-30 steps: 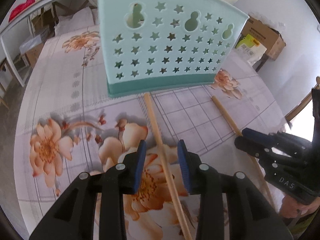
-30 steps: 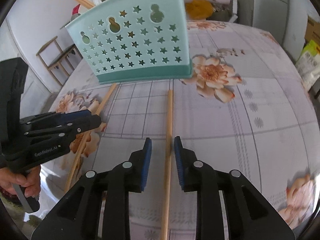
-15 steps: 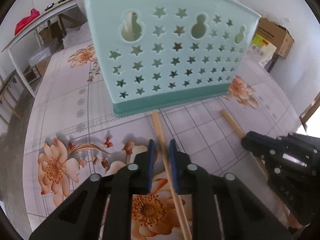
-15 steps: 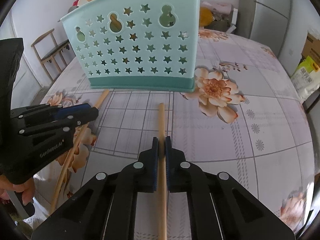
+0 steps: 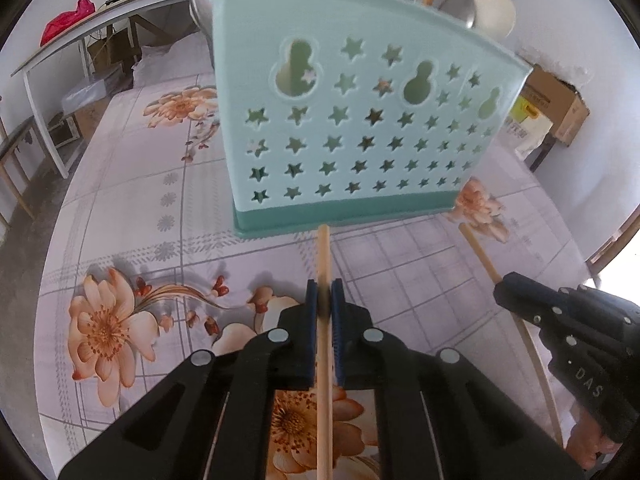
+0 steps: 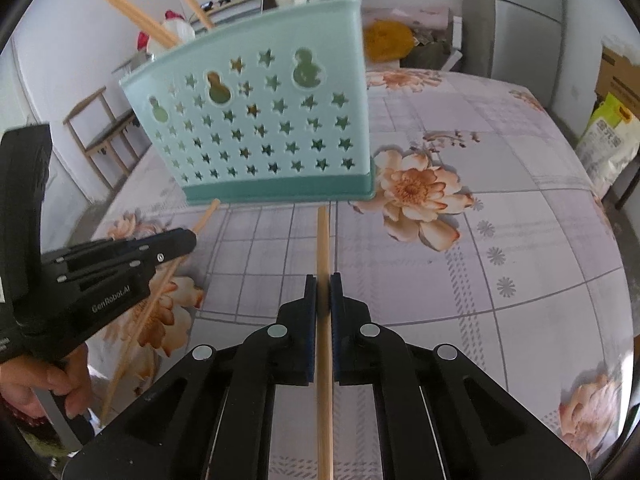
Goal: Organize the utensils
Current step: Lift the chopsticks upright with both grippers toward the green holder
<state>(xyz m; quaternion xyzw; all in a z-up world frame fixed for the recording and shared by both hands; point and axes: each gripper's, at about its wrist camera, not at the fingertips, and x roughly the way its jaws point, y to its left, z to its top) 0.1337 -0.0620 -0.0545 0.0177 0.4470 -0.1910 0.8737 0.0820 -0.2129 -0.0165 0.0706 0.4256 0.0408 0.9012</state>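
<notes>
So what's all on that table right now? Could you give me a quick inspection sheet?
Surface: table under a flowered, checked cloth.
Job's things: teal holder with star holes stands upright, chopsticks and spoons sticking out of it; left chopstick and right chopstick each point toward its base.
Clutter: nothing seen on the table.
Grippers: left gripper shut on the left chopstick; right gripper shut on the right chopstick; both just closed.
Cables: nothing seen.
Surroundings: white bench, cardboard box, wooden chair, printed bag.
</notes>
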